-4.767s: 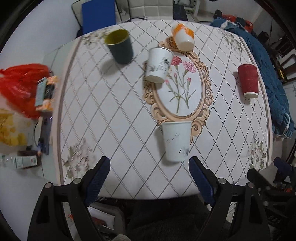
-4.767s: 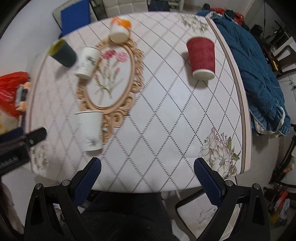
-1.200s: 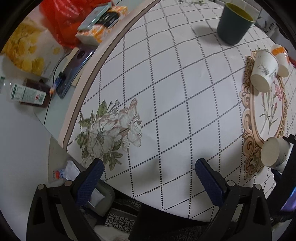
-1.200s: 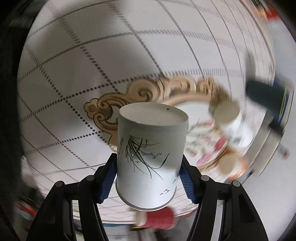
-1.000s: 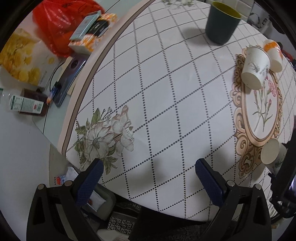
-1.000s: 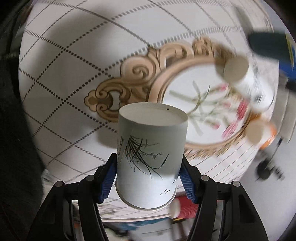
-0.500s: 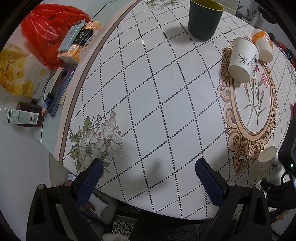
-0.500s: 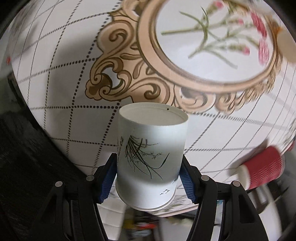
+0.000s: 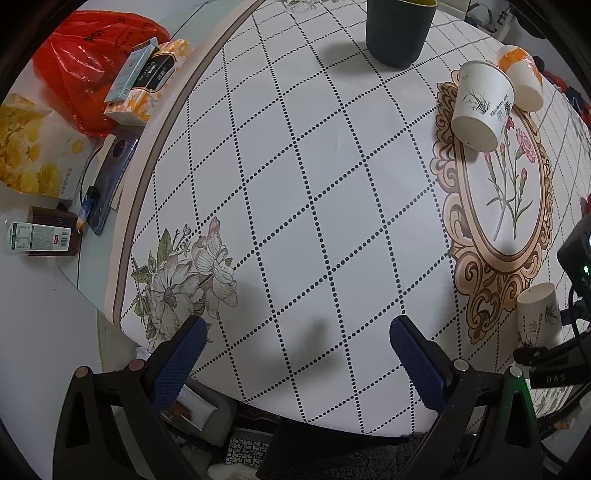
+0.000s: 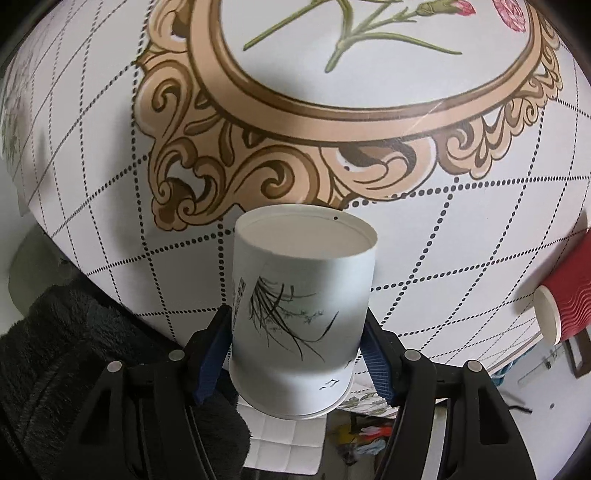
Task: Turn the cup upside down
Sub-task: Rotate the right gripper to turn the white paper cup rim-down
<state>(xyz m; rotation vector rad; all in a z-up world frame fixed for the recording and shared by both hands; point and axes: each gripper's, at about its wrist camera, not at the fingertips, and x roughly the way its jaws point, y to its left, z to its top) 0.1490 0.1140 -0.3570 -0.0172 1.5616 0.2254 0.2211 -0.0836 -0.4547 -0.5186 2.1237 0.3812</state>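
Observation:
My right gripper [image 10: 295, 354] is shut on a white paper cup [image 10: 301, 302] with a black grass print. I see its closed base toward the table and its rim nearest the camera. The cup hangs above the ornate gold frame print on the tablecloth [image 10: 258, 122]. In the left wrist view the same cup [image 9: 537, 314] shows at the far right, held above the table near its front edge. My left gripper [image 9: 295, 350] is open and empty over the front left part of the table.
A second white cup [image 9: 480, 107] and an orange-banded cup [image 9: 521, 77] stand mouth-down at the back. A dark green cup [image 9: 397, 29] stands upright behind them. A red ribbed cup [image 10: 569, 299] is at the right. Red bag [image 9: 88, 62], boxes and phone lie left.
The right gripper has turned with the cup and come nearer the tablecloth's gold frame print. The left gripper has drifted so the table shows more from the left.

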